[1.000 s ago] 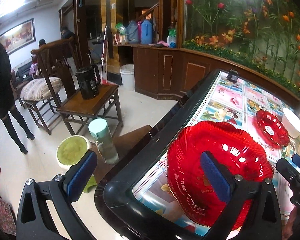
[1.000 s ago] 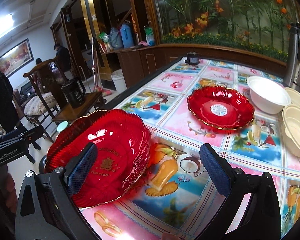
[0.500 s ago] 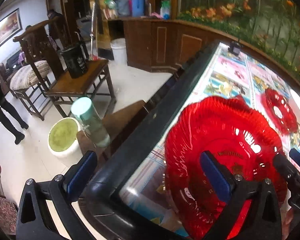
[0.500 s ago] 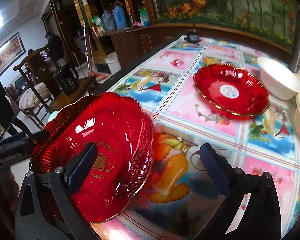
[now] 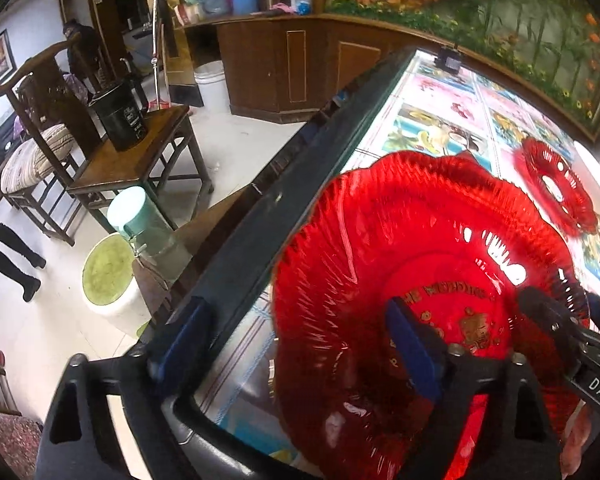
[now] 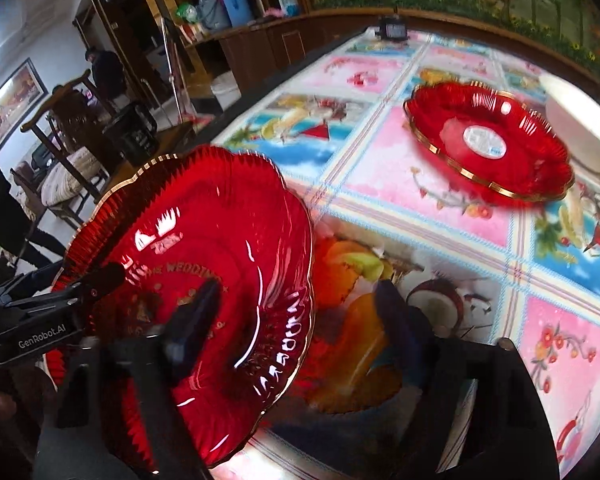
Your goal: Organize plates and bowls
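- The big red plate [image 5: 400, 264] sits tilted at the near corner of the tabletop [image 6: 400, 208], beside its dark edge.
- Left gripper [image 5: 300, 336]: jaws closing, spread astride the plate's left rim; one finger is outside over the table edge, the other over the plate's inside. Whether the pads press the rim I cannot tell.
- Right gripper [image 6: 296, 312]: jaws closing across the plate's right rim [image 6: 304, 280], left finger over the plate's centre, right finger over the printed cloth; contact is not clear.
- A second red plate [image 6: 488, 140] lies flat farther along, well apart, with a white bowl [image 6: 580, 128] just beyond it.
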A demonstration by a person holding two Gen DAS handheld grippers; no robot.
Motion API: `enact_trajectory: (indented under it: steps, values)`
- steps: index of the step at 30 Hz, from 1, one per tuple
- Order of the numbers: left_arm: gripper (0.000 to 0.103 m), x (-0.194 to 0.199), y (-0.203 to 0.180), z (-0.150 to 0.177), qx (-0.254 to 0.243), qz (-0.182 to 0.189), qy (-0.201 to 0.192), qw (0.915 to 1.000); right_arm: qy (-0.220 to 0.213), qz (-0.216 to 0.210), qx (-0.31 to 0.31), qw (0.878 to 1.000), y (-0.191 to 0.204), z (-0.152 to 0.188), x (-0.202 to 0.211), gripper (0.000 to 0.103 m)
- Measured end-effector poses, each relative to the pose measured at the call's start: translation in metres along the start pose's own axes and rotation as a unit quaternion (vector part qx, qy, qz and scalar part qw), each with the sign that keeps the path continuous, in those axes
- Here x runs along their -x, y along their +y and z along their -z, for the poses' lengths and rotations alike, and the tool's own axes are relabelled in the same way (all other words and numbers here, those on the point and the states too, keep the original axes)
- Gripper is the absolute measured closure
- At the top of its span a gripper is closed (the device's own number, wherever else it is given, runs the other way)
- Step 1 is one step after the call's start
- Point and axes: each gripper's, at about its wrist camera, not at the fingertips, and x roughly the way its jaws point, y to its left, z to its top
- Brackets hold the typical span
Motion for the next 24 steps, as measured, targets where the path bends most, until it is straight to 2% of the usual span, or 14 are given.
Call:
enact_trajectory:
  steps: [1,3,6,9,12,14,24]
  values:
    - [0.024,0.001,-0.002,0.0,-0.005,-0.005,-0.004,1.0,0.003,0.002,0.005,1.0,0.002,0.0,-0.001,0.039]
    - [0.034,0.002,-0.004,0.0,-0.012,-0.008,-0.012,0.9998,0.003,0.018,0.018,1.0,0.006,-0.001,-0.002,0.065]
    - [0.064,0.002,-0.01,-0.001,-0.022,0.009,-0.012,0.9996,0.003,0.001,0.022,1.0,0.006,-0.001,-0.005,0.083]
    - [0.064,0.002,-0.013,0.0,-0.027,0.008,-0.016,0.9995,-0.001,0.0,0.016,1.0,0.004,-0.002,-0.005,0.084]
    - [0.069,0.001,-0.012,-0.001,-0.015,0.027,-0.011,0.9995,-0.018,-0.007,0.002,1.0,-0.003,0.0,0.002,0.088]
    - [0.07,0.002,-0.013,-0.002,-0.008,0.034,-0.01,0.9993,-0.031,0.004,0.014,0.999,-0.002,0.002,0.008,0.089]
    - [0.07,0.023,-0.054,-0.002,-0.041,0.05,-0.031,0.9975,-0.069,0.027,-0.002,0.997,-0.028,0.009,0.043,0.091]
